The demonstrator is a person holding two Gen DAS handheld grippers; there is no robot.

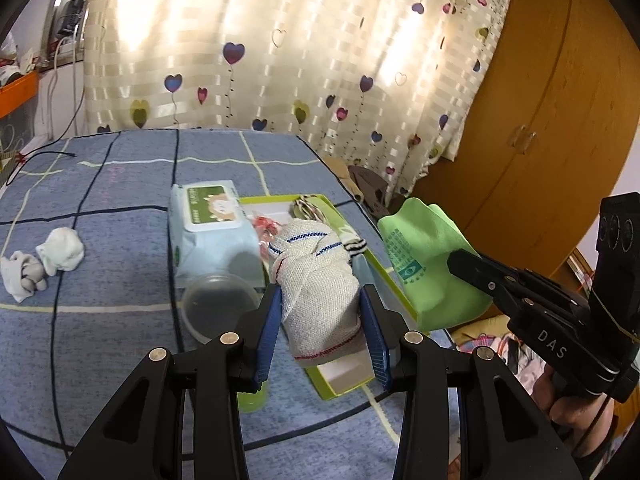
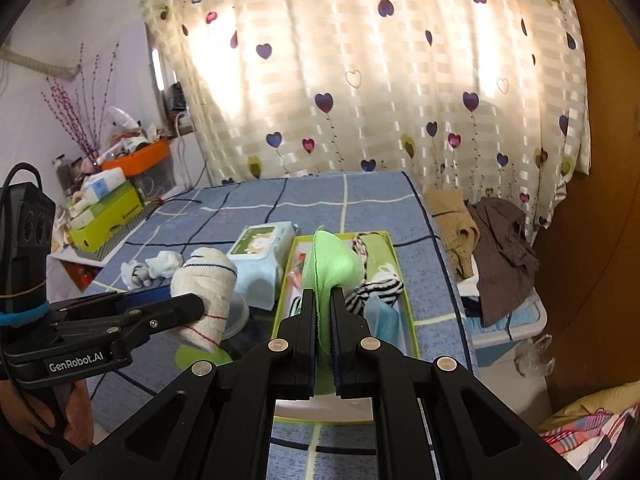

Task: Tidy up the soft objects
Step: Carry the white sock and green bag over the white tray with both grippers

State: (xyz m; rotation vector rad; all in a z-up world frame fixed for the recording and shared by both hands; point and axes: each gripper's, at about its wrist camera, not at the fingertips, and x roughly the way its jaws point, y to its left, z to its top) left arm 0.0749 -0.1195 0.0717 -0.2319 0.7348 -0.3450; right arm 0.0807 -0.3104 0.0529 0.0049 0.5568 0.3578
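The left tongs (image 1: 324,320) stand wide, clamping a coarse-woven rolled towel (image 1: 316,280). The right tongs (image 2: 324,332) are pinched nearly together on a thin, smooth green cloth (image 2: 332,268).

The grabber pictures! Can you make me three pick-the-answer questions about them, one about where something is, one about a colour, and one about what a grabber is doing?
1. Where does the pack of wipes lie?
A. on the blue checked bed cover, left of the green tray
B. inside the green tray
C. on the wooden wardrobe

2. What colour is the cloth in the right gripper?
A. red
B. bright green
C. black

3. What is the left gripper doing?
A. hanging open with nothing in it
B. pressing on the clear plastic lid
C. holding the rolled white towel between its blue pads

Answers: 1 A, the pack sits on the bed cover beside the green tray. 2 B, the cloth between the closed fingers is bright green. 3 C, the towel roll with blue and red stripes fills the gap between the pads.
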